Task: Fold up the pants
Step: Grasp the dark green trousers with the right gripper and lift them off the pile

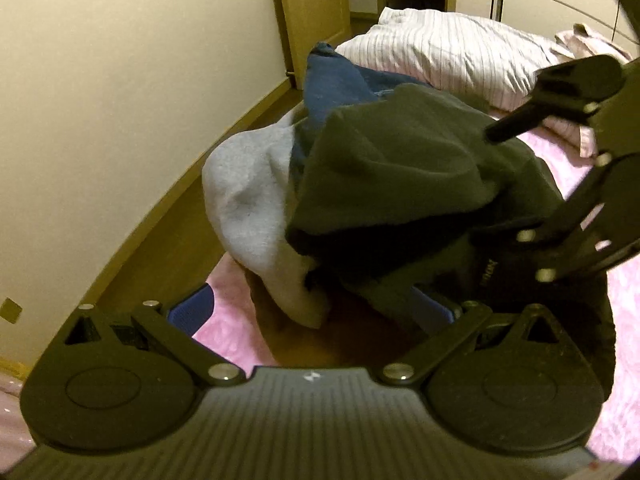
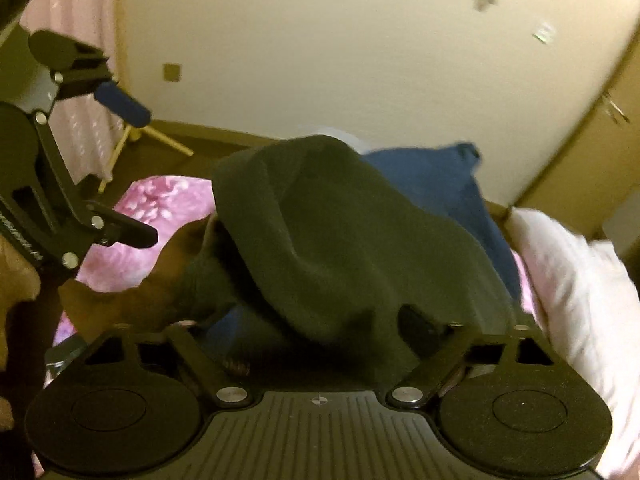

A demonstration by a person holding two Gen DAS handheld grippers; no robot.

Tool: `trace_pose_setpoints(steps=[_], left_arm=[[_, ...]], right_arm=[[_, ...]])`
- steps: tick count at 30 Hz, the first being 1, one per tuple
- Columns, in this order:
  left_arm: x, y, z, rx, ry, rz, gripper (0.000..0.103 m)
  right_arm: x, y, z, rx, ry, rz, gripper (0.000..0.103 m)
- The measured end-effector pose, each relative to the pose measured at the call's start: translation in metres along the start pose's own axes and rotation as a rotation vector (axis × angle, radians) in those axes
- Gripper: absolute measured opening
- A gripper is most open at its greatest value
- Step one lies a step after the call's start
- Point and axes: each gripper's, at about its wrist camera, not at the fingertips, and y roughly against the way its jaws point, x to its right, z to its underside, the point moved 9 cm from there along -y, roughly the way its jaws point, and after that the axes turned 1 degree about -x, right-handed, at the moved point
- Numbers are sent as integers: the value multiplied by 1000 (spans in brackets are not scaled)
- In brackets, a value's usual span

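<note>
Both tools spread wide: left tool [image 1: 312,312] and right tool [image 2: 320,320] flank dark pants [image 1: 400,168] heaped ahead on a pink bed [image 1: 232,320].

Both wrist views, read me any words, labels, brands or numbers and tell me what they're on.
No text can be read.
Pale lettering on the right claw's arm: too blurred to read.
Pale lettering on the left claw's arm: too blurred to read.
Dark pants, pillow, wall: no text visible.
</note>
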Motion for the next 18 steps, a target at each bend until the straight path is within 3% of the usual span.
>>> trace_pose_setpoints(steps=[2,3,4,5,8,13,18], left_arm=[[-3,-5,1,0,-1,8,102],[-4,-6,2,-3,-4,7,102],[-3,-6,2,-6,-9,9,102],[-2,-3,1,-2,-14,15,102],[5,11,0,21,-21,39,102],[42,49,-10,86,-89,117,102],[109,96,-15,162,-140,207,102]], right_arm=[[-3,-15,-3,0,52,7,66],[-3,-20,-3,0,72,18,53],[1,-21,-5,2,72,35,22],[8,-17,-5,19,32,53,10],[36,18,-1,91,-136,86,5],[87,111,39,174,-354,244,3],[125,244,121,264,-621,432,2]])
